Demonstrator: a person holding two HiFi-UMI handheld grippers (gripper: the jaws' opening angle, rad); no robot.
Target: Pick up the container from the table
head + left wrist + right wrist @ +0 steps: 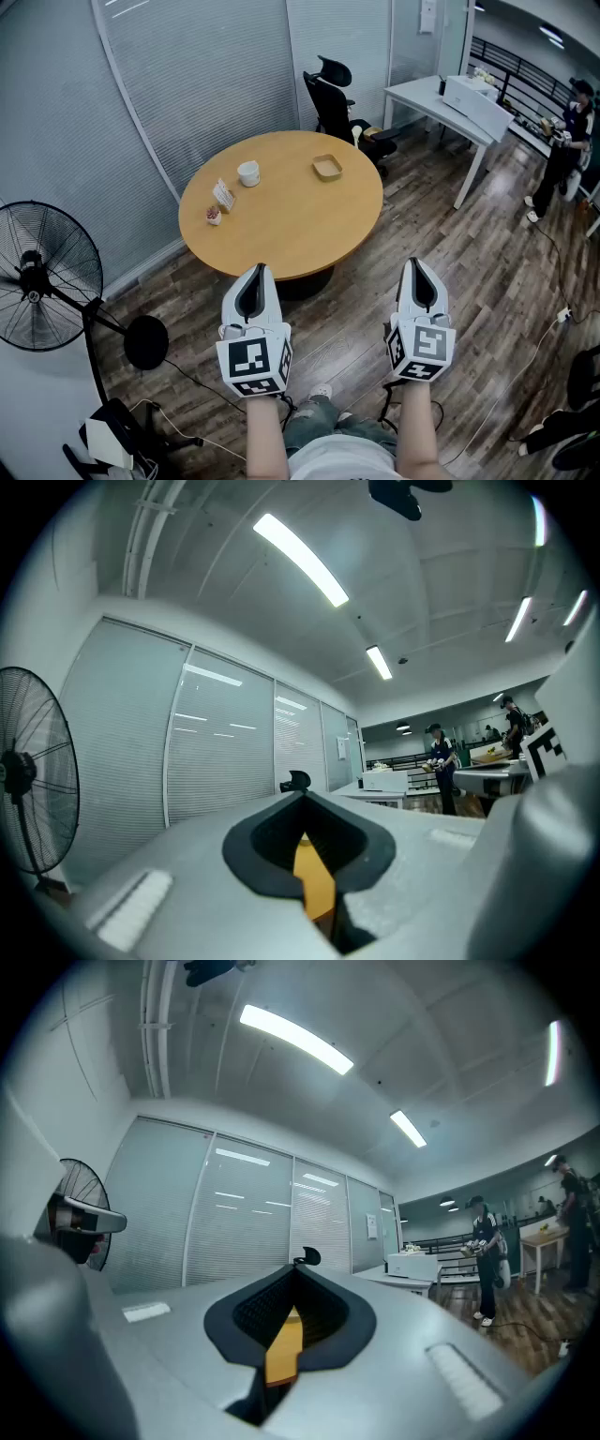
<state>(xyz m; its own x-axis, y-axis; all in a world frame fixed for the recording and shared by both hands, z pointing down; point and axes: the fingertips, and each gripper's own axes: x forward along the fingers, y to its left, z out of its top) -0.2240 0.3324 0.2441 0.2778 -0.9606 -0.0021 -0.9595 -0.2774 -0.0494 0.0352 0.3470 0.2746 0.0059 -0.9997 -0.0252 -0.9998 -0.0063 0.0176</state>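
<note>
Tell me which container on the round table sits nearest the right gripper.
The shallow tan square dish, alone on the right half of the round table; the white cup stands further left.

tan container (327,168), honey-brown table (291,225), white cup (248,173).

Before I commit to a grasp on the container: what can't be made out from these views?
- Container: head view only, too small to tell if anything lies in it.
- Two small items beside the white cup: too small to identify.
- Left gripper, right gripper: in their views the shut jaws hide the table except a sliver.
</note>
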